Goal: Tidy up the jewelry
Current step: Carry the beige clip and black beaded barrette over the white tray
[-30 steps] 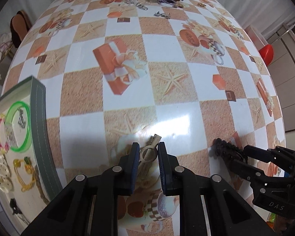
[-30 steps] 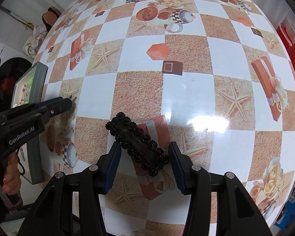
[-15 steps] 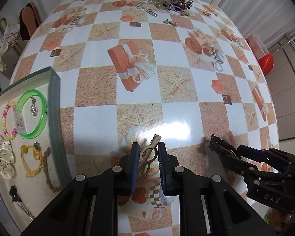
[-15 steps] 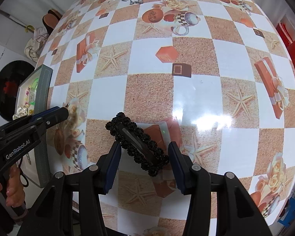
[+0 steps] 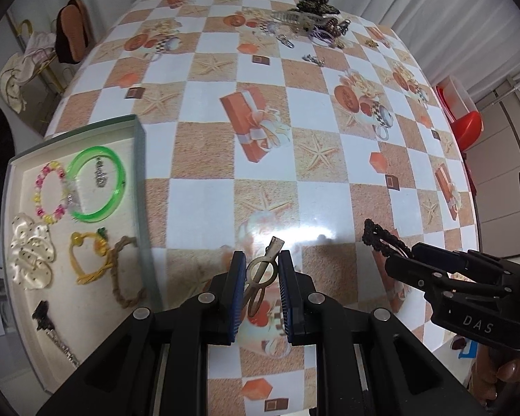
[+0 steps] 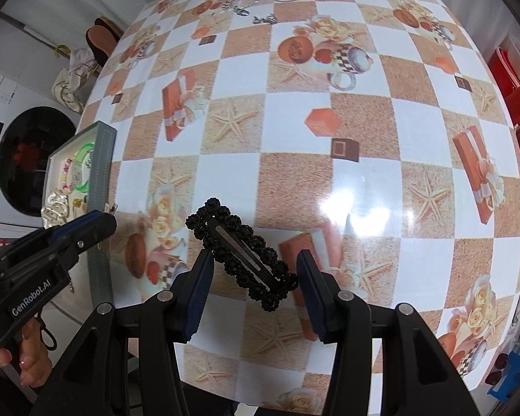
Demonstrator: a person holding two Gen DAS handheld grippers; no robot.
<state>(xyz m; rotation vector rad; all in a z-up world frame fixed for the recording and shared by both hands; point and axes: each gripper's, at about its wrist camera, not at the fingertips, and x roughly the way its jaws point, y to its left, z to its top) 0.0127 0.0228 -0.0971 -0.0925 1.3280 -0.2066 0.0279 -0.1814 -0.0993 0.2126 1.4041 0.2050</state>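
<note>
Green bangle (image 5: 97, 184), beads, a cream bow and cord loops already lie in the tray (image 5: 140, 187) at the tabletop's left edge, so I take that as where both pieces go.

My left gripper (image 5: 260, 272) is clenched on a bronze clip (image 5: 261, 272), held clear above the near part of the tabletop with its flat beak poking out past the pads. I judge it light, thin, stiff metal, and smooth enough to swivel or slide. The pads pinch it across the looped spring end, which looks the widest, safest place; the beak would give too little to hold.

My right gripper (image 6: 253, 270) grasps a black beaded barrette (image 6: 241, 249), also off the tabletop, lying slantwise between the pads with its far end sticking out toward the left. It should be light with a rigid metal core, though the bead edging looks fragile, so I would not squeeze harder. The bumpy beads probably help against slipping.

A heap of 10 or so unsorted pieces (image 5: 308, 24) waits at the far edge.
</note>
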